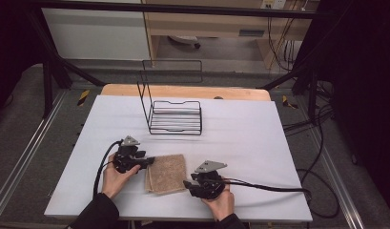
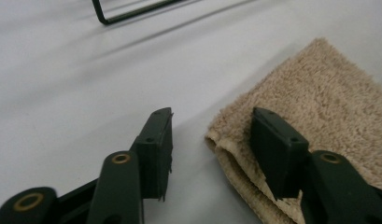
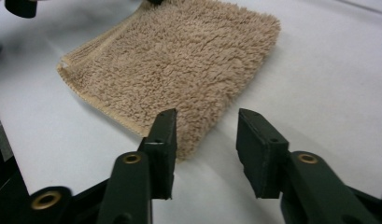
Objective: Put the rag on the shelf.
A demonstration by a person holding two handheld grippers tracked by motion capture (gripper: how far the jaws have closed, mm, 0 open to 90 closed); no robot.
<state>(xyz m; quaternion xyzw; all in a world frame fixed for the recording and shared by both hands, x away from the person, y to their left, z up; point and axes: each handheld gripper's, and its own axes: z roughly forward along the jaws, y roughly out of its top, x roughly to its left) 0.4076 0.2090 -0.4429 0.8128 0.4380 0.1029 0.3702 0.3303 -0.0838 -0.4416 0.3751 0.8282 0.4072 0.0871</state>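
A folded beige towel (image 1: pixel 166 172) lies flat on the white table top (image 1: pixel 250 138) near the front edge. My left gripper (image 1: pixel 149 161) sits at the towel's left far corner. In the left gripper view its jaws (image 2: pixel 209 116) stand apart: one pad rests over the towel (image 2: pixel 319 93), the other over bare table, and the folded edge lies between them unpressed. My right gripper (image 1: pixel 187 183) is at the towel's right near corner. In the right gripper view its jaws (image 3: pixel 207 116) are open just short of the towel (image 3: pixel 179 60), the corner reaching the gap.
A black wire rack (image 1: pixel 176 117) with a tall upright back frame stands behind the towel at mid-table; a piece of its wire (image 2: pixel 128 14) shows at the top of the left gripper view. Black cables (image 1: pixel 264 187) trail from both grippers across the table.
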